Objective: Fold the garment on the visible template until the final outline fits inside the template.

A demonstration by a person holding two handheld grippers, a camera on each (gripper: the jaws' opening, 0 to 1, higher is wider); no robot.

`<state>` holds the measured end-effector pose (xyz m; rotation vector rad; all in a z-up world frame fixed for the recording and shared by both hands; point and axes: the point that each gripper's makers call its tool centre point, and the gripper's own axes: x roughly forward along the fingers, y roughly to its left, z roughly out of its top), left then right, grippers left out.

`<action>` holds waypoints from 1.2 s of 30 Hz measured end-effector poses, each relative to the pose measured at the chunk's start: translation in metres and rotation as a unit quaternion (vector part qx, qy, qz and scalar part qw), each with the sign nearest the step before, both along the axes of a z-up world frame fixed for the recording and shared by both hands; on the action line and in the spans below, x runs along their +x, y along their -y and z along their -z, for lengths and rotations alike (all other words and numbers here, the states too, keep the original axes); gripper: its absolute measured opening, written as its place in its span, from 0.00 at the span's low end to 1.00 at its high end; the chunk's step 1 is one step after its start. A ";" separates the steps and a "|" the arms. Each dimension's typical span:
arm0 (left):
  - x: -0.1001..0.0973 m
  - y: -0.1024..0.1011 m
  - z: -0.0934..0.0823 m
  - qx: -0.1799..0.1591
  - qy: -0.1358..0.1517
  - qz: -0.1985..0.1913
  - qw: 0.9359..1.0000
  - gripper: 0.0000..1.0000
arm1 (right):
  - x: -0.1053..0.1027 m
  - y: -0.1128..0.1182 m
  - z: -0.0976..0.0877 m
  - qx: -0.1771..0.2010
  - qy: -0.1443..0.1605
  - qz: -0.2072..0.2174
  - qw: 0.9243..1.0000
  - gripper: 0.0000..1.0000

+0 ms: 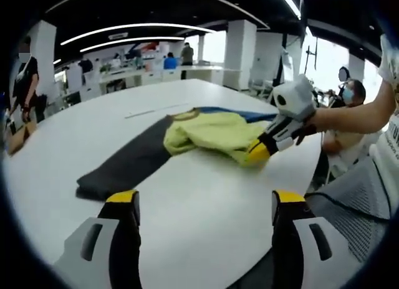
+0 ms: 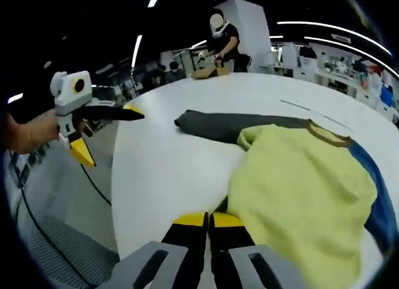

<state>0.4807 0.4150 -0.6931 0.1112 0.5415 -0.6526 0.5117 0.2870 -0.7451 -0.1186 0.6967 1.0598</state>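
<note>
The shirt [image 1: 206, 134] lies on the white counter [image 1: 206, 208], partly folded. The left hand-held gripper [image 1: 206, 205] is spread wide above the counter; the right hand-held gripper [image 2: 207, 219] is pressed together at the shirt's yellow edge, but I cannot tell if it pinches cloth.

No legible text, label, brand, number or sign appears anywhere in either view; distant fixtures at 12 o'clock are too blurred to read.

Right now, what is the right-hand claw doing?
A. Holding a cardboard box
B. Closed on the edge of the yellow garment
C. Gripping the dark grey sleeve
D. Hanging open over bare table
B. In the right gripper view the right claw has its yellow tips pressed together at the edge of the yellow garment; the left gripper view shows the same claw closed on that edge, while the left claw hangs open over the white table.
</note>
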 end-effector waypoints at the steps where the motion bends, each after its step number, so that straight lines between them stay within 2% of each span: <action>1: 0.000 0.000 0.000 0.001 -0.001 0.000 1.000 0.84 | -0.002 -0.001 -0.004 0.006 -0.001 -0.003 1.000 0.00; 8: -0.001 0.002 0.003 0.000 -0.004 0.004 1.000 0.82 | -0.017 -0.008 -0.016 0.015 0.004 -0.036 0.999 0.00; 15: -0.001 0.002 0.004 0.001 -0.005 0.004 1.000 0.79 | -0.035 -0.010 -0.029 0.008 0.038 -0.092 0.995 0.00; 20: -0.001 0.005 0.006 0.001 -0.008 0.007 1.000 0.77 | -0.047 -0.009 -0.032 0.000 0.049 -0.130 0.990 0.00; 28: -0.001 0.009 0.008 0.000 -0.013 0.011 1.000 0.74 | -0.072 -0.006 -0.015 -0.032 0.041 -0.183 0.982 0.00; 36: -0.002 0.011 0.012 0.004 -0.019 0.013 1.000 0.72 | -0.073 -0.007 0.007 -0.043 0.023 -0.170 0.984 0.00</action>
